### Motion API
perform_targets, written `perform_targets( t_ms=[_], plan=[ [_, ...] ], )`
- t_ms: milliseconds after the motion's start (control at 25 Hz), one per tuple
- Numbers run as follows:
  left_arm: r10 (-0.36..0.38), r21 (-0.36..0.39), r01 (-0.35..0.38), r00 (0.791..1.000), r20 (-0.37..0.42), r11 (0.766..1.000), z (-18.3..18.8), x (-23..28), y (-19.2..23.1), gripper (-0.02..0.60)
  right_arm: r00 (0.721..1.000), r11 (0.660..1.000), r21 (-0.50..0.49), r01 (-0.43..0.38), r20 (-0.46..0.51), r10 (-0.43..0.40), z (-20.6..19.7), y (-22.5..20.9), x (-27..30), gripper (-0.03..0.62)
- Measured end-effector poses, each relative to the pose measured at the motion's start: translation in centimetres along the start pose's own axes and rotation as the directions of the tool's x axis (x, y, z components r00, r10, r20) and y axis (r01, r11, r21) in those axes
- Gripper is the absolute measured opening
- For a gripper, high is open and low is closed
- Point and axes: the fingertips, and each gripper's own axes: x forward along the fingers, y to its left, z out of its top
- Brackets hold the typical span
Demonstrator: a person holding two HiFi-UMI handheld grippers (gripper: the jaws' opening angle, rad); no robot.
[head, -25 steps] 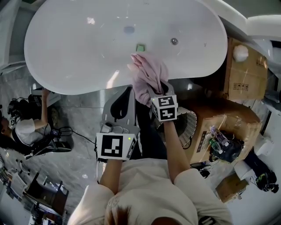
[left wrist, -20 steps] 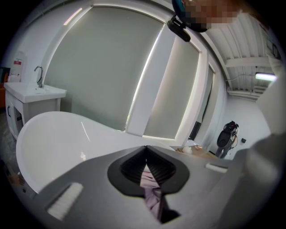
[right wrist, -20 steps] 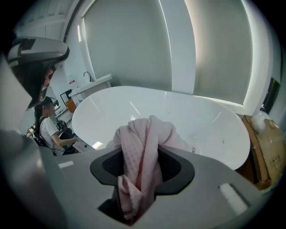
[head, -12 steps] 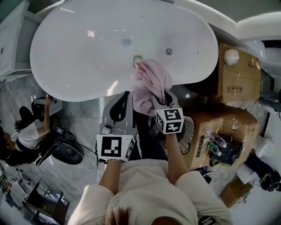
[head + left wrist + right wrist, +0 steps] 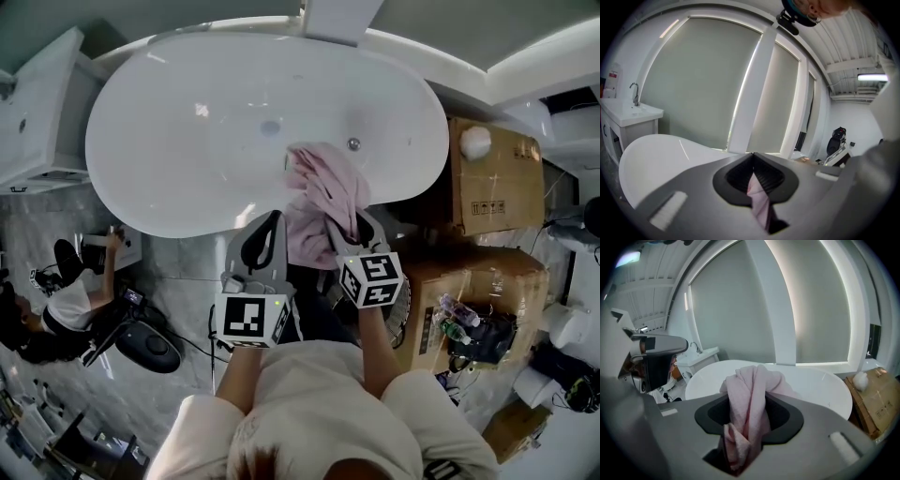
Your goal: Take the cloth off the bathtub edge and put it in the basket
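Observation:
A pink cloth [image 5: 328, 187] hangs bunched in the air over the near rim of the white bathtub [image 5: 187, 220]. My right gripper [image 5: 361, 225] is shut on a thick fold of the cloth [image 5: 747, 404], which spills up and over its jaws. My left gripper [image 5: 272, 220] sits just left of it, jaws together on a thin strip of the cloth [image 5: 758, 201]. A white wire basket [image 5: 405, 291] stands on the floor below my right hand, mostly hidden by the marker cube.
Cardboard boxes [image 5: 487, 178] stand to the right of the tub, one [image 5: 469, 281] beside the basket. A white vanity with a tap [image 5: 628, 110] is at the tub's left end. A person [image 5: 66, 300] sits on the floor at far left amid cables.
Both grippers have risen with the cloth, the right one more. The cloth has come up from the tub's rim and now hangs between them.

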Motion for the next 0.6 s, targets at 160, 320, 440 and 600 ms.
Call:
perform_targets(
  t_ms=[160,320,440,600],
  plan=[
    [-0.01,0.007,0.01,1.0,0.011,1.0,1.1,-0.2,-0.4,0.048,0.999,1.0,-0.019,0.005,0.045,-0.005,2.8,0.3,-1.2,0.166],
    [-0.02,0.028,0.019,0.999,0.047,0.999,3.4,0.1,-0.7,0.048,0.995,0.999,-0.033,0.018,0.102,-0.015,6.2,0.5,-2.5,0.164],
    [-0.026,0.034,0.024,0.997,0.066,0.999,4.8,0.3,-1.1,0.048,0.989,0.998,-0.056,0.025,0.145,-0.017,8.9,0.7,-3.6,0.163],
    [-0.041,0.04,0.038,0.995,0.085,0.998,6.5,0.3,-1.6,0.048,0.979,0.996,-0.077,0.036,0.203,-0.02,12.1,0.8,-5.2,0.163]
  ],
)
